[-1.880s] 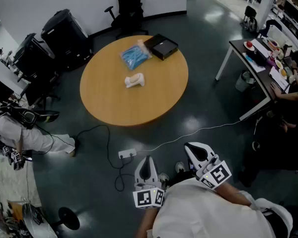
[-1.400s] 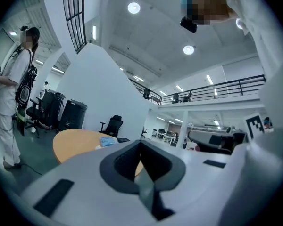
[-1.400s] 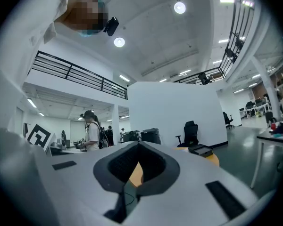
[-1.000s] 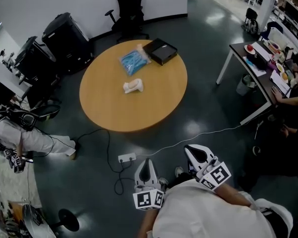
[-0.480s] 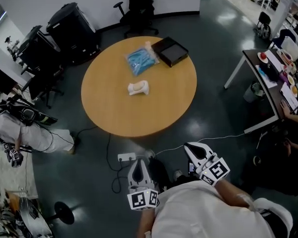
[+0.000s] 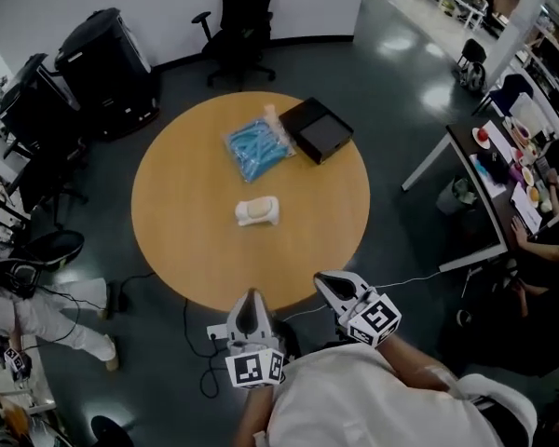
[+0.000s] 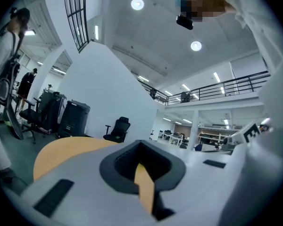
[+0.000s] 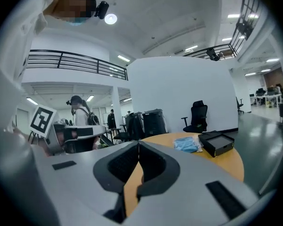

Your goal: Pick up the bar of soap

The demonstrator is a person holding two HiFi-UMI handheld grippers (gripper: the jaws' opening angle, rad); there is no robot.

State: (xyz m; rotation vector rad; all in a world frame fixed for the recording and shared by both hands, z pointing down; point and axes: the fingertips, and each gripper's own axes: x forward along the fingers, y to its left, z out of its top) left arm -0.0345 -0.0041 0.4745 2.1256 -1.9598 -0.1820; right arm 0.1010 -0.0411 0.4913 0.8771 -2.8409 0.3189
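The pale bar of soap [image 6: 257, 211] lies near the middle of the round wooden table [image 6: 186, 250] in the head view. My left gripper [image 6: 251, 303] is at the table's near edge, shut with nothing in it. To its right my right gripper [image 6: 331, 286] is also shut and empty, by the same edge. In the left gripper view the left gripper [image 7: 140, 144] has its jaws together over the tabletop [image 7: 61, 149]. The right gripper [image 8: 138, 146] meets tip to tip in the right gripper view. The soap is hidden in both gripper views.
A blue packet [image 6: 255, 147] and a black box [image 6: 317, 129] lie on the far side of the table; both show as the blue packet [image 8: 186, 145] and box [image 8: 218, 142] in the right gripper view. Office chairs [image 6: 242, 17], a white desk [image 6: 489, 170] and floor cables [image 6: 401, 282] surround it.
The view has come closer to the table, and both grippers now sit at its near edge instead of over the floor. The soap has not moved on the table.
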